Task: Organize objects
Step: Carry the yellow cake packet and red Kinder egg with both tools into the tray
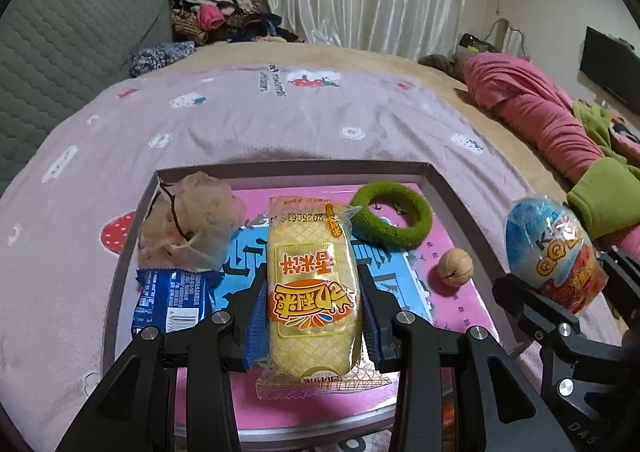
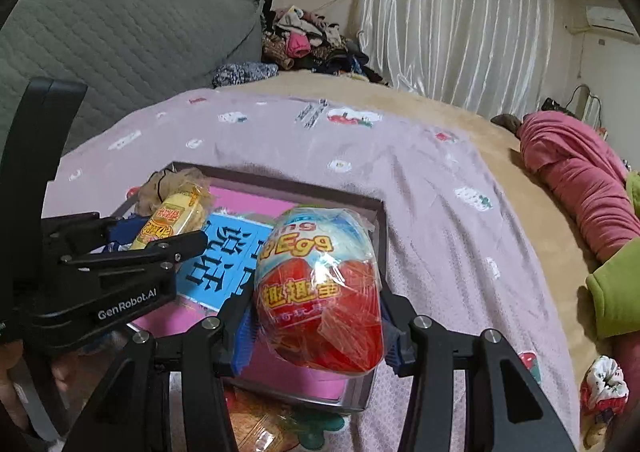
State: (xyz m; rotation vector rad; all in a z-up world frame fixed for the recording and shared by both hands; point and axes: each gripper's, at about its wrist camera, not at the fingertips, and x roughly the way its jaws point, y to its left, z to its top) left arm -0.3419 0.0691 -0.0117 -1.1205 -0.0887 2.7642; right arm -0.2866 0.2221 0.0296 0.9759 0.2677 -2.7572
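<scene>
My left gripper point(image 1: 314, 292) is shut on a yellow snack packet point(image 1: 312, 284), held over the shallow grey box point(image 1: 452, 204) with a pink and blue lining. In the right wrist view the same packet point(image 2: 170, 218) shows in the left gripper point(image 2: 160, 236) at the left. My right gripper point(image 2: 316, 316) is shut on a plastic-wrapped toy egg point(image 2: 320, 288), red below and blue-white above, above the box's right rim point(image 2: 382, 236). From the left wrist view the egg point(image 1: 552, 248) hangs right of the box. Inside the box lie a beige mesh pouf point(image 1: 192, 224), a blue wrapper point(image 1: 172, 296), a green ring point(image 1: 390, 220) and a walnut point(image 1: 454, 266).
The box rests on a lilac printed blanket point(image 1: 280, 120) over a bed. A pink bundle point(image 1: 532, 108) and green fabric point(image 1: 604, 192) lie at the right. A grey quilted headboard point(image 1: 72, 52) and a heap of clothes point(image 1: 216, 12) stand behind. A red and white scrunchie point(image 2: 604, 388) lies near the right edge.
</scene>
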